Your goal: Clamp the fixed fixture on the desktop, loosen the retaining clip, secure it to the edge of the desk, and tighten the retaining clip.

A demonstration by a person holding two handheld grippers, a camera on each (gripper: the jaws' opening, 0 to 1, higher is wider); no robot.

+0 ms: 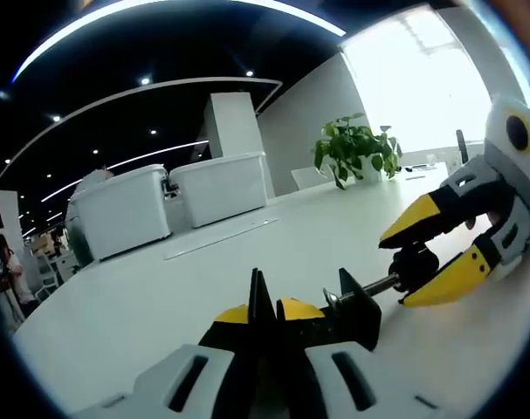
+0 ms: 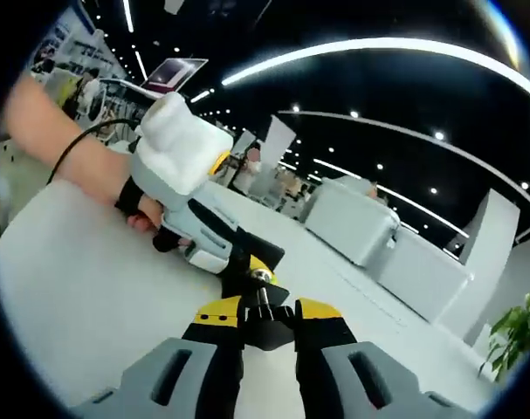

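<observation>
1. Left gripper (image 1: 266,316) is clenched on the black body of the clamp fixture (image 1: 356,307), jaws pressed together around its near end. It holds the piece low over the white desk (image 1: 160,297), well in from any edge that shows.
2. Right gripper (image 1: 439,249) comes into the left gripper view from the right. Its yellow-tipped jaws sit either side of the black screw knob (image 1: 415,264). In the right gripper view the jaws (image 2: 266,316) look closed onto that knob (image 2: 266,327); I judge it gripped.
3. Key relation: the threaded screw rod (image 1: 376,286) runs straight from the clamp body out to the knob, so the fixture's long axis lies along the line between the two grippers. Left gripper at the body end, right gripper at the knob end, nose to nose.
4. Judgement: the loosening step is in hand. The turn would need to go about the rod's axis while the left holds the body steady.
5. Background: two white storage bins (image 1: 173,199) and a potted plant (image 1: 356,150) toward the desk's far side, well apart from the work. A person's hand (image 2: 142,209) grips the left gripper's handle.
</observation>
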